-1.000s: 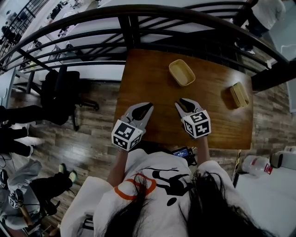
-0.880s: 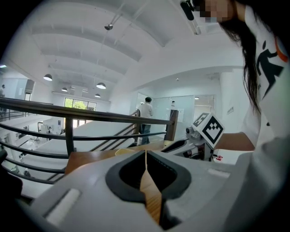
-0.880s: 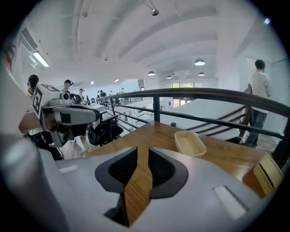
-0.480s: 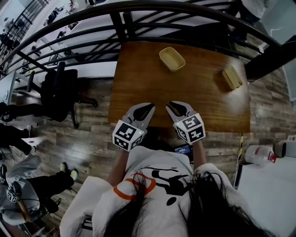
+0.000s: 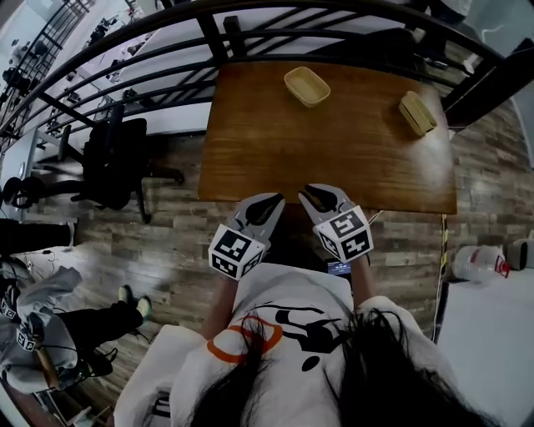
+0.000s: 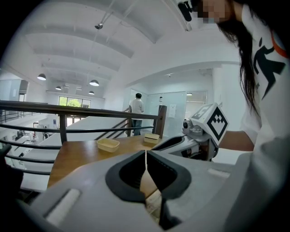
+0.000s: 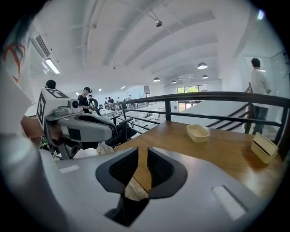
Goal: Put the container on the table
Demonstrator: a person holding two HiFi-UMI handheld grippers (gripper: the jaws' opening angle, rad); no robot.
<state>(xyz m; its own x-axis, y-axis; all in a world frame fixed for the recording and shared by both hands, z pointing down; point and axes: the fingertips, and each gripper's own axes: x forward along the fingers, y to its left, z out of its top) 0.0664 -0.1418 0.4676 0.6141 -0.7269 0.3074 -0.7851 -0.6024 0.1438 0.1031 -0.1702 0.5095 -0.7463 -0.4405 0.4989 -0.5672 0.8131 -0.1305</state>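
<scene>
We're hovering low in the frame at the tabletop's (image 5: pixel 334 150) near edge: left hand-held gripper (image 5: pixel 278 201) pinched closed and empty, right hand-held gripper (image 5: pixel 308 193) barely parted, gripping nothing. The container (image 5: pixel 306 87) is sitting upper centre on the tabletop.

Looks like a big open-plan office, up on a mezzanine. A black railing (image 5: pixel 250 17) runs along the table's (image 5: pixel 334 142) far edge, and past it there's a lower floor full of desks (image 7: pixel 140 118) with people (image 7: pixel 86 96) standing around. White vaulted ceiling (image 7: pixel 136 41) with pendant lamps (image 6: pixel 94 83), glass walls (image 6: pixel 174 106), wood-plank floor (image 5: pixel 167 242), and an office chair (image 5: pixel 113 158) off the table's left edge.
</scene>
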